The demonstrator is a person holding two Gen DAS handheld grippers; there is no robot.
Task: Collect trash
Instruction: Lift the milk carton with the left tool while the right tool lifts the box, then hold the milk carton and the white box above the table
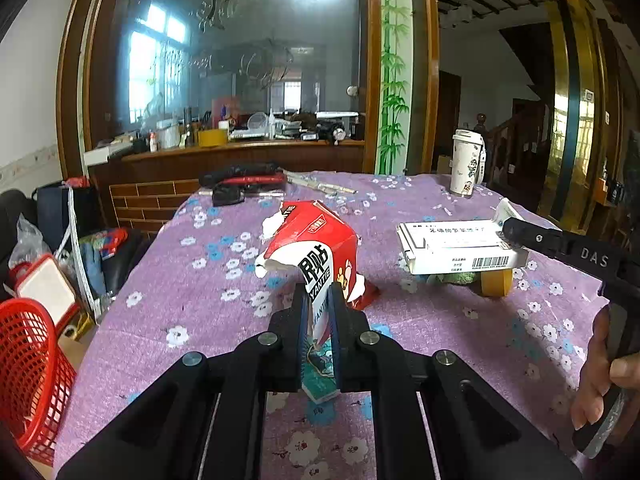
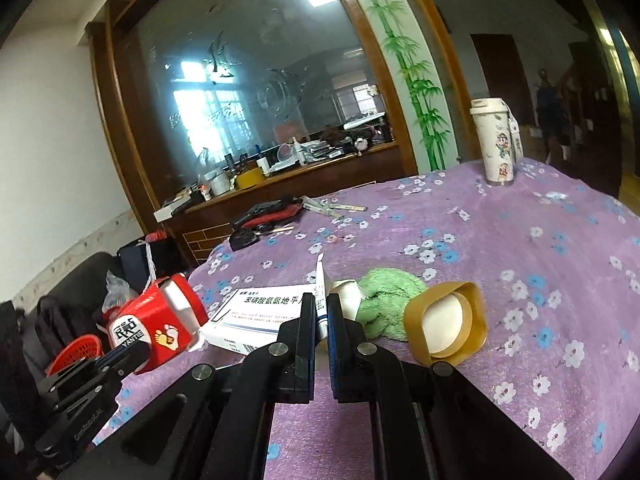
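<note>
Grippers both clamped trash above a purple floral tablecloth (image 1: 192, 320). Left gripper (image 1: 320, 300) was closed on a torn red carton (image 1: 316, 248), lifted clear of the cloth. Right gripper (image 2: 321, 312) was closed on the flap of a white box (image 2: 260, 316), which sat just right of the carton in the left view. Beside the box, on its far side from the carton, lay a green cloth (image 2: 384, 304) and a yellow lid (image 2: 448, 320). A white tumbler (image 2: 496, 140) stood well beyond the box, near the table's far edge. A red basket (image 1: 28, 368) sat on the floor, left of the carton.
</note>
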